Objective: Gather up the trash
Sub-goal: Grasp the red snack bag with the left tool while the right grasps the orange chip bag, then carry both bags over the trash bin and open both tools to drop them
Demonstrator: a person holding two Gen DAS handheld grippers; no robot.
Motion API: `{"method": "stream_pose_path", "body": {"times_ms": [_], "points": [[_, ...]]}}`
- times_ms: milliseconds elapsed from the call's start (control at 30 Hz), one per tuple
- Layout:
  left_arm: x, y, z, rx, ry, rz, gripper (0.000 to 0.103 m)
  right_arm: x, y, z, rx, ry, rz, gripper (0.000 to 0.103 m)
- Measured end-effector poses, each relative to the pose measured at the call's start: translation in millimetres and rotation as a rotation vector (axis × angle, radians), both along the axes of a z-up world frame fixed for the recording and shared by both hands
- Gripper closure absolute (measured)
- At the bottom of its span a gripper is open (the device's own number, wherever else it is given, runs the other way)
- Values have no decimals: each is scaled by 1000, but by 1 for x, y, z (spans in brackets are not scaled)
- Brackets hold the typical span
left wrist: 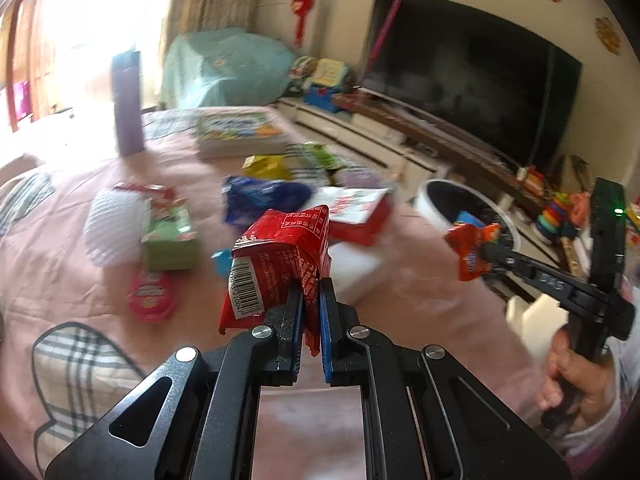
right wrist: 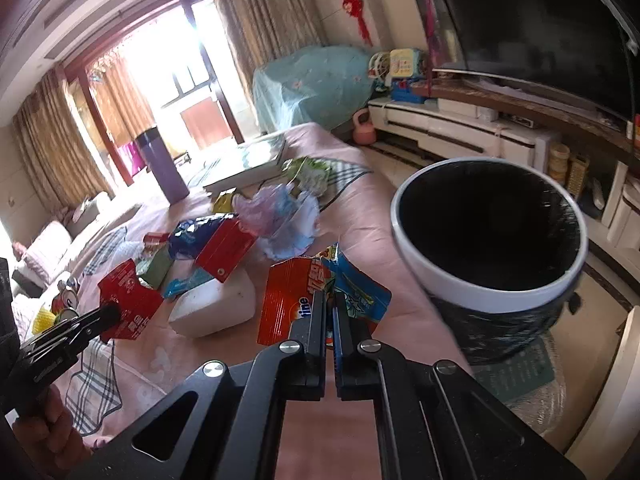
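Left gripper (left wrist: 310, 300) jaws clamped on red wrapper (left wrist: 280, 256), lifted off the pink bed (left wrist: 420, 280); right gripper (right wrist: 330, 312) pinches orange-blue packet (right wrist: 312, 300) beside the bin (right wrist: 488, 236), likely both staged for dropping in

A crumpled red wrapper (left wrist: 280, 256) with a white barcode label hangs upright, lifted off the pink bedspread; an orange-and-blue snack wrapper (right wrist: 320, 296) is likewise raised, near the bin; the white-rimmed, black-lined bin (right wrist: 490, 240) stands open beside the bed's edge; more wrappers (right wrist: 224, 240) lie scattered on the bedspread.
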State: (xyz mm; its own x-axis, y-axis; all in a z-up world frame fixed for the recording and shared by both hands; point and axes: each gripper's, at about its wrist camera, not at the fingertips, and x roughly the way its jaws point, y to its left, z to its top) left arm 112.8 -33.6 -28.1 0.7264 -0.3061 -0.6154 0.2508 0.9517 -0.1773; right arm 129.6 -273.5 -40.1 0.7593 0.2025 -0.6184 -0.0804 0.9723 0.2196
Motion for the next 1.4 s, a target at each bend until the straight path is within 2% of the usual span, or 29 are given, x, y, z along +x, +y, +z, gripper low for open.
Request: {"method": "stream_pose_path", "body": {"times_ms": [233,567,900,1400], "points": [[3,-50,12,-8,-9,-115,96,-8,-31,10,18,-23,-52,101],[36,-120,15,-4,11,-242,96,3,-87,14,43,-21,-123,101],[79,-181,16,15,28,-305,96,30,-131,14,72,9,-150,101],[138,-238,-8,25,139,-341,96,78,-161,3,58,93,-149,99]]}}
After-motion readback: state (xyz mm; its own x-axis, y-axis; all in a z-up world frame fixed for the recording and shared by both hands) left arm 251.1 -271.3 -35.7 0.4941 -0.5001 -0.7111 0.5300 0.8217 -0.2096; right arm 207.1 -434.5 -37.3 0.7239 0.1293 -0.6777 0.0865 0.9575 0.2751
